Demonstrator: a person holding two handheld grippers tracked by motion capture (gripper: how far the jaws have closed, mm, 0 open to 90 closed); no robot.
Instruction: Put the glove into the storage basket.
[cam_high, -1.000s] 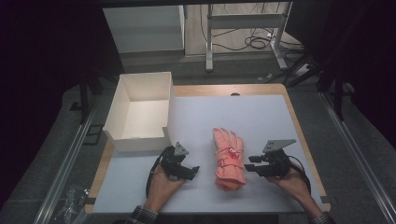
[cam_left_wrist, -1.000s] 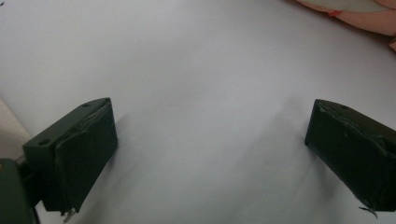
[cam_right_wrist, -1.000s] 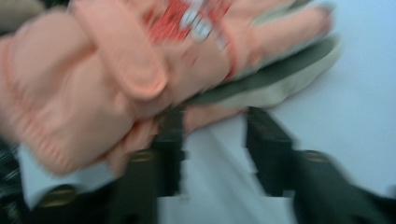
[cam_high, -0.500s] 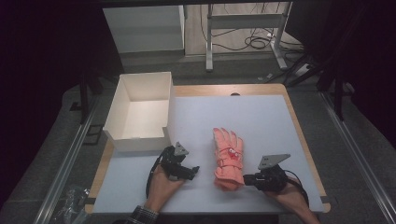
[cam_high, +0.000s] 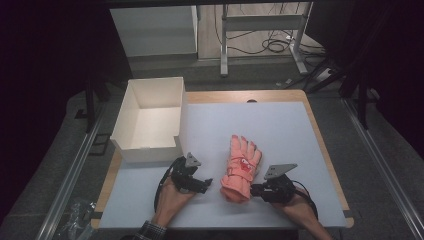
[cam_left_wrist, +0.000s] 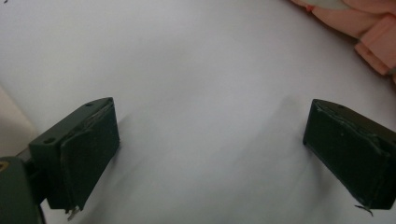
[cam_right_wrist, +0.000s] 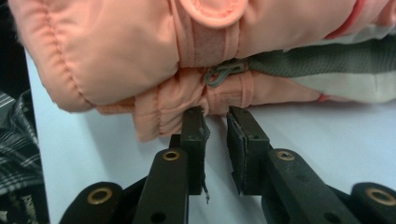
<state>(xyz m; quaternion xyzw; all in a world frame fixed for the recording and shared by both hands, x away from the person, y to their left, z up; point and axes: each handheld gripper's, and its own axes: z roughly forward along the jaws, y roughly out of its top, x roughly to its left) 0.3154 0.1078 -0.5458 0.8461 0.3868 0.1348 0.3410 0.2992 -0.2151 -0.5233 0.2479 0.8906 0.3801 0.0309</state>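
The glove (cam_high: 241, 167) lies on the table (cam_high: 280, 125), right of the box (cam_high: 150, 120). The left gripper (cam_high: 206, 184) sits left of its cuff; the right gripper (cam_high: 256, 190) is at the cuff's right edge.

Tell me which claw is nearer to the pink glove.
Right. The right claw has its tips at the cuff edge of the pink glove, jaws nearly together with a small gap. The left claw sits on the table to the glove's left, apart from it, jaws wide open.
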